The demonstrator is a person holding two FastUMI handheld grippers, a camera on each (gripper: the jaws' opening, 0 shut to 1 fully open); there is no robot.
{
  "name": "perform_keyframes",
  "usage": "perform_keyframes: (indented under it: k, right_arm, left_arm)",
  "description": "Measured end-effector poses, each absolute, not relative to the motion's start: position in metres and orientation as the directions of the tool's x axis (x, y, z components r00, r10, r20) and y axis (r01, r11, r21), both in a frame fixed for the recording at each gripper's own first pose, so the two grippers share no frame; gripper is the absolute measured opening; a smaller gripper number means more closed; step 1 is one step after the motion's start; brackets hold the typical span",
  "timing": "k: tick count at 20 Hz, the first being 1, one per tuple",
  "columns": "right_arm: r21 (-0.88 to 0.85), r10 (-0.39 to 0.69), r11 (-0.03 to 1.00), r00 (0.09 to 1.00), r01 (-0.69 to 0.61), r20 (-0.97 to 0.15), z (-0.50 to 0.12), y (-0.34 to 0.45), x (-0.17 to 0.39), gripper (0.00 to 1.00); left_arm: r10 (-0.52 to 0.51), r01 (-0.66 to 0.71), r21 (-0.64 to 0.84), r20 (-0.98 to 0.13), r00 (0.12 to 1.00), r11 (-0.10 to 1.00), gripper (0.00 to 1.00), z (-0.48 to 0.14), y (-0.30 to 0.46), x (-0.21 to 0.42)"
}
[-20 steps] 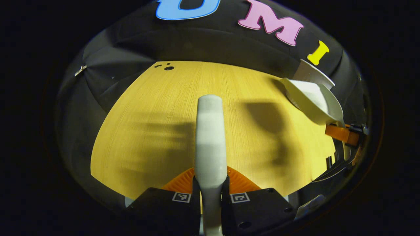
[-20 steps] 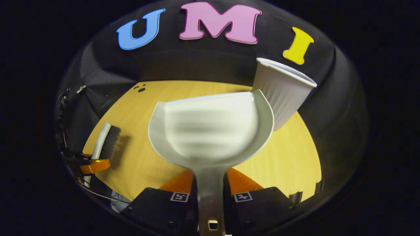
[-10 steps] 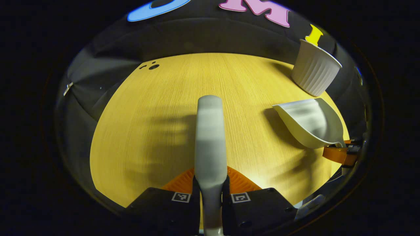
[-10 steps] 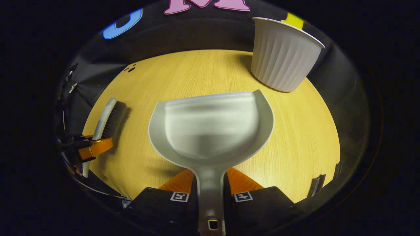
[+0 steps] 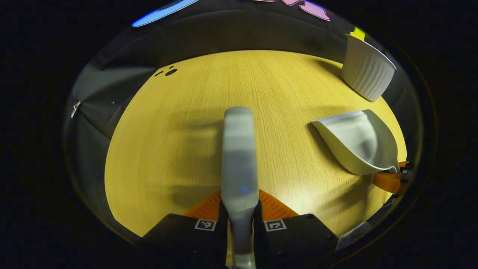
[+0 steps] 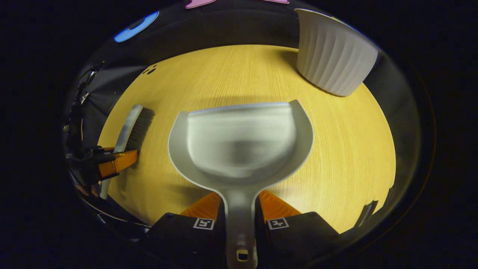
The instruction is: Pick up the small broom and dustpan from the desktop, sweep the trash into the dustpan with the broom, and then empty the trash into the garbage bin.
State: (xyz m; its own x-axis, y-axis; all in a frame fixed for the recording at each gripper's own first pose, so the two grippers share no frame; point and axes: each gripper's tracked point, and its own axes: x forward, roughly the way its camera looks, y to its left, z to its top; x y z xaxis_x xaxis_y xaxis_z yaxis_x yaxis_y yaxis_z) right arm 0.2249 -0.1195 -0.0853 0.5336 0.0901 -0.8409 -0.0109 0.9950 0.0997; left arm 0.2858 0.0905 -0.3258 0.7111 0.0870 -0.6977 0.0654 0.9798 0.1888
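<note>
In the left gripper view my left gripper [image 5: 240, 218] is shut on the handle of the small white broom [image 5: 239, 157], whose back points away over the wooden desktop [image 5: 179, 130]. In the right gripper view my right gripper [image 6: 241, 220] is shut on the handle of the white dustpan [image 6: 241, 144], which looks empty. The dustpan [image 5: 358, 140] sits low at the right of the left gripper view. The broom [image 6: 130, 125] with dark bristles shows at the left of the right gripper view, held by the left gripper [image 6: 112, 164]. The white ribbed bin [image 6: 334, 56] stands at the far right.
The bin [image 5: 368, 67] is near the desktop's far right edge. A few small dark holes [image 5: 168, 71] mark the far left of the desktop. Black cloth walls close in the booth on all sides.
Both grippers have come down toward the desktop. The dustpan has drawn back from the bin and now hangs low over the wood. The broom stays in the left gripper's hold.
</note>
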Motion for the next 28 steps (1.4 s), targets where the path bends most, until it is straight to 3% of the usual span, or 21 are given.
perform_keyframes:
  k: [4,5,6,7,8,10,11,12,13,19,28]
  right_arm:
    - [0.111,0.115,0.993,0.517,-0.038,-0.849,-0.085,-0.115,0.224,0.39]
    - [0.105,0.113,0.993,0.517,-0.044,-0.849,-0.085,-0.116,0.225,0.3]
    - [0.103,0.111,0.994,0.518,-0.045,-0.848,-0.084,-0.118,0.225,0.4]
    - [0.108,0.117,0.993,0.521,-0.049,-0.846,-0.083,-0.117,0.224,0.41]
    - [0.115,0.125,0.992,0.521,-0.051,-0.845,-0.082,-0.116,0.224,0.49]
    - [0.117,0.129,0.992,0.531,-0.057,-0.837,-0.075,-0.117,0.223,0.63]
    - [0.117,0.131,0.991,0.54,-0.061,-0.831,-0.073,-0.117,0.224,0.87]
    - [0.116,0.133,0.991,0.553,-0.065,-0.822,-0.069,-0.117,0.224,0.94]
    - [0.112,0.13,0.991,0.567,-0.067,-0.813,-0.062,-0.116,0.224,1.0]
    - [0.081,0.093,0.995,0.686,-0.049,-0.722,-0.013,-0.12,0.219,0.99]
    - [-0.021,0.081,0.995,0.934,-0.094,-0.349,0.117,-0.11,0.188,0.99]
  left_arm:
    - [0.11,0.074,0.224,-0.708,0.698,0.972,0.37,-0.324,0.085,0.281]
    - [0.102,0.077,0.217,-0.706,0.701,0.973,0.39,-0.323,0.084,0.281]
    - [0.083,0.081,0.199,-0.698,0.711,0.977,0.41,-0.32,0.08,0.28]
    - [0.045,0.089,0.158,-0.688,0.724,0.983,0.44,-0.316,0.072,0.282]
    - [0.026,0.091,0.135,-0.681,0.732,0.987,0.47,-0.313,0.069,0.282]
    - [0.014,0.081,0.113,-0.66,0.751,0.99,0.76,-0.301,0.066,0.277]
    - [0.009,0.078,0.105,-0.648,0.762,0.991,0.88,-0.3,0.065,0.276]
    - [0.004,0.077,0.097,-0.643,0.766,0.992,0.99,-0.292,0.064,0.27]
    - [0.001,0.075,0.093,-0.635,0.773,0.993,0.96,-0.286,0.065,0.265]
    - [0.008,0.055,0.119,-0.468,0.884,0.991,0.97,-0.229,0.068,0.231]
    - [-0.062,0.076,0.167,-0.086,0.994,0.983,0.96,-0.115,0.045,0.144]
